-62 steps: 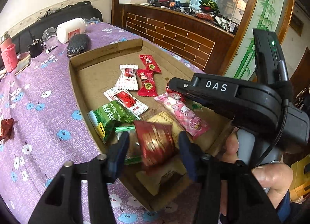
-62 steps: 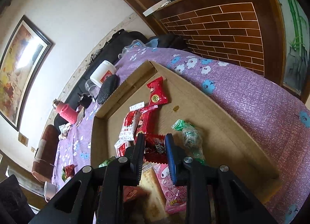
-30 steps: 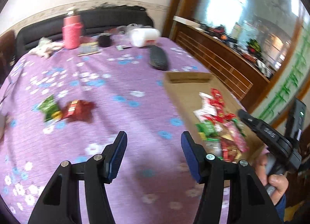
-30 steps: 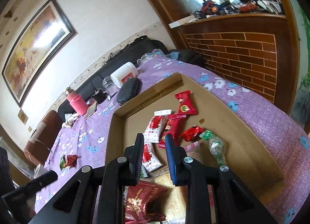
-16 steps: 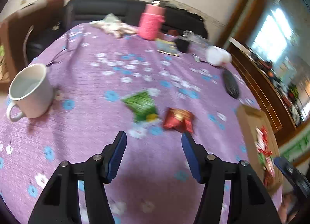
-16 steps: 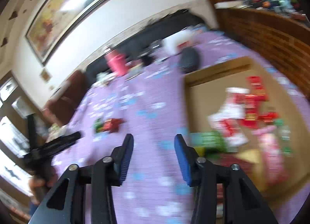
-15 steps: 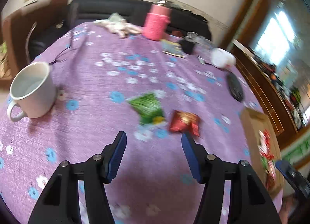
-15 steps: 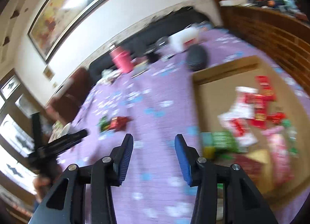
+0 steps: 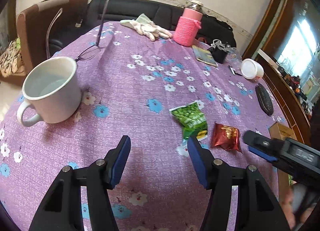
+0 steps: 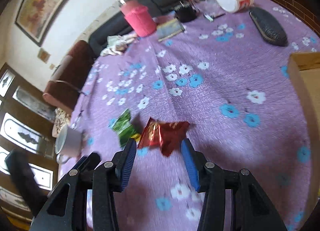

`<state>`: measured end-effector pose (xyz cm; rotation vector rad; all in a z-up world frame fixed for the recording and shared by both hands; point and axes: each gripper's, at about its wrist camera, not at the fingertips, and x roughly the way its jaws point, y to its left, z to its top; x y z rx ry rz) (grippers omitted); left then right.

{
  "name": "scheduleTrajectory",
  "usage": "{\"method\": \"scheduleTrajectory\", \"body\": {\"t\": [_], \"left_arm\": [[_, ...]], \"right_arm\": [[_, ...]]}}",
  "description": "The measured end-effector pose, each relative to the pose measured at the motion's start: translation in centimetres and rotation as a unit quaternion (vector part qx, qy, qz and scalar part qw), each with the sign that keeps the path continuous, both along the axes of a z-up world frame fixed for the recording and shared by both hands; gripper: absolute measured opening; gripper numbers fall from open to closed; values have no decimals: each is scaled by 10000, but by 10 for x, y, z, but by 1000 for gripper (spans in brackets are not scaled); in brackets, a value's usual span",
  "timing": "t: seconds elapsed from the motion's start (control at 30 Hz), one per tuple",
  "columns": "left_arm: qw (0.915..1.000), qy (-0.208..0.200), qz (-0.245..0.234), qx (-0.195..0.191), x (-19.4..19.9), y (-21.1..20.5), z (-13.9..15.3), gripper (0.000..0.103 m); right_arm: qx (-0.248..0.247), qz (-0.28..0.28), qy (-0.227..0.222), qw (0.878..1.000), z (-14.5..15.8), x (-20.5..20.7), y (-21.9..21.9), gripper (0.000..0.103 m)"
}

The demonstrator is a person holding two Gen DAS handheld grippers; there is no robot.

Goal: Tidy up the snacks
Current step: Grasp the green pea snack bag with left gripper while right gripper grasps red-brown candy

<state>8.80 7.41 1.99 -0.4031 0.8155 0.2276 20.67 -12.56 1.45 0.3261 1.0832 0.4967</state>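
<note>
Snacks: green pack point(image 9: 190, 119) and red pack point(image 9: 226, 136) lie loose on tablecloth point(image 9: 130, 95), box point(image 10: 308, 79) well apart. Left gripper point(image 9: 159, 161) open, empty; right gripper point(image 10: 159, 161) opening, empty, red pack just ahead.

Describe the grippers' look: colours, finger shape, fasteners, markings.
Both alike. The left gripper and right gripper have black angular finger arms with triangular cut-outs, silver screw heads at the joints, and flat blue ribbed pads. The left camera also sees the right gripper's black body from the side, with blurred white lettering. No cables or sleeves visible.
</note>
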Motion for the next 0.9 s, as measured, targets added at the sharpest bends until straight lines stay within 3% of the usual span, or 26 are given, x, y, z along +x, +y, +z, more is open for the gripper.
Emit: {"method": "scheduleTrajectory", "body": {"t": [0.23, 0.3, 0.33, 0.43, 0.6, 0.73, 0.9], "left_arm": [[9998, 12, 115, -139, 2, 10, -1, 58], [9999, 26, 86, -100, 2, 9, -1, 58], [9999, 32, 80, -103, 2, 8, -1, 58], [9999, 33, 47, -109, 2, 8, -2, 58], [9998, -27, -61, -178, 4, 6, -3, 58], [9985, -114, -296, -442, 5, 2, -2, 58], [9975, -5, -375, -605, 12, -12, -1, 58]], "right_arm": [[-277, -67, 82, 9996, -22, 26, 23, 52], [-383, -46, -91, 9992, -21, 25, 26, 46], [-398, -41, -146, 9991, -20, 24, 26, 37], [-251, 45, -121, 9996, -21, 20, 21, 36], [99, -30, -377, 9992, -8, -5, -17, 35], [186, -213, -758, 9967, -5, -34, -53, 35], [98, -289, -1133, 9931, -5, -33, -71, 35]]}}
